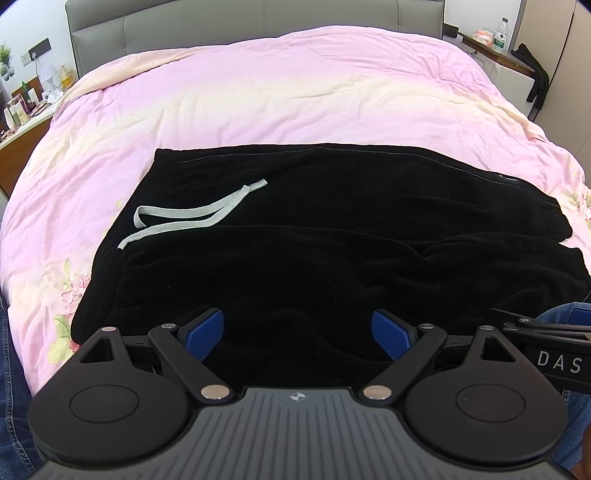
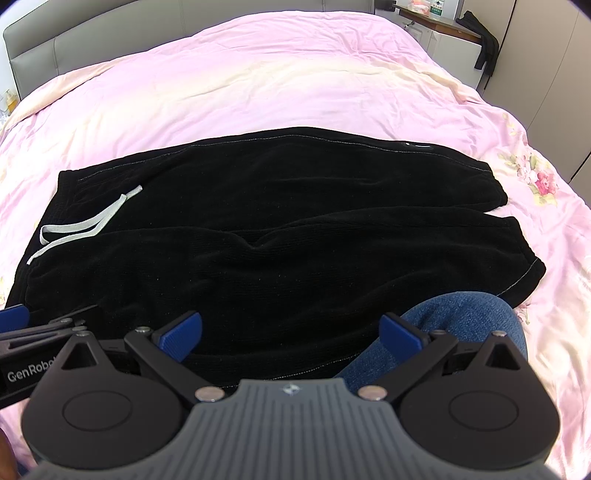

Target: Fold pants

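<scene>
Black pants [image 1: 295, 229] [image 2: 258, 229] lie across the pink bed cover, waistband at the left and legs stretched to the right, one leg lying beside the other. A grey drawstring [image 1: 184, 218] [image 2: 77, 229] rests loose on top near the waist. My left gripper [image 1: 297, 332] hovers open over the pants' near edge, nothing between its blue pads. My right gripper [image 2: 291, 334] is open too, above the near edge further right, with nothing held. Each gripper shows at the side of the other's view.
The pink floral bed cover [image 1: 258, 99] [image 2: 258, 81] spreads wide beyond the pants. A grey headboard [image 1: 258, 18] stands at the back. A cluttered side table [image 1: 26, 107] is at left, a shelf with a bottle [image 1: 500, 33] at right. A person's jeans-clad knee [image 2: 458, 317] rests on the bed near my right gripper.
</scene>
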`<state>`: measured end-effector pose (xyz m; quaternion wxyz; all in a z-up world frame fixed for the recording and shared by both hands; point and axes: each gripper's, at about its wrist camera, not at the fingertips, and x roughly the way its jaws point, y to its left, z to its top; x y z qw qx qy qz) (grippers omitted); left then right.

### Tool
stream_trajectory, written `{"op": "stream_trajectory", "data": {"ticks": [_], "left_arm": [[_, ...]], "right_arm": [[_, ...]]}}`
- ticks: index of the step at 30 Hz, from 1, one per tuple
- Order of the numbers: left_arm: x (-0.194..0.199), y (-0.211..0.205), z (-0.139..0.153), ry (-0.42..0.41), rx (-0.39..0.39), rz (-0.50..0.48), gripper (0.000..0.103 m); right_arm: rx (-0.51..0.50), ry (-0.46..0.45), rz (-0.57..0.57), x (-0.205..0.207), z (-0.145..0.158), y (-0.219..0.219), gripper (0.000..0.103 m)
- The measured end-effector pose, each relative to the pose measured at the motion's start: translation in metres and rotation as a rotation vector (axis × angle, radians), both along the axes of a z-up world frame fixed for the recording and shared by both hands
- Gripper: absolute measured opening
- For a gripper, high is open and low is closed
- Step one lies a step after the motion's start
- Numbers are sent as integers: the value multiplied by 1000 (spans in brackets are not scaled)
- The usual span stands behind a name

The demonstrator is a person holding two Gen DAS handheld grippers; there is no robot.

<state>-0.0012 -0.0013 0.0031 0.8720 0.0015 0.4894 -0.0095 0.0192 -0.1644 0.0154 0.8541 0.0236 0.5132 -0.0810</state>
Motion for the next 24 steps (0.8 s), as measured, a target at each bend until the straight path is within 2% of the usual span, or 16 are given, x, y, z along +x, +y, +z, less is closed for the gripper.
{"op": "stream_trajectory", "data": {"ticks": [24], "left_arm": [[1, 0, 1, 3, 4, 0, 103]], "right_arm": [[2, 1, -1, 0, 3, 1, 98]]}}
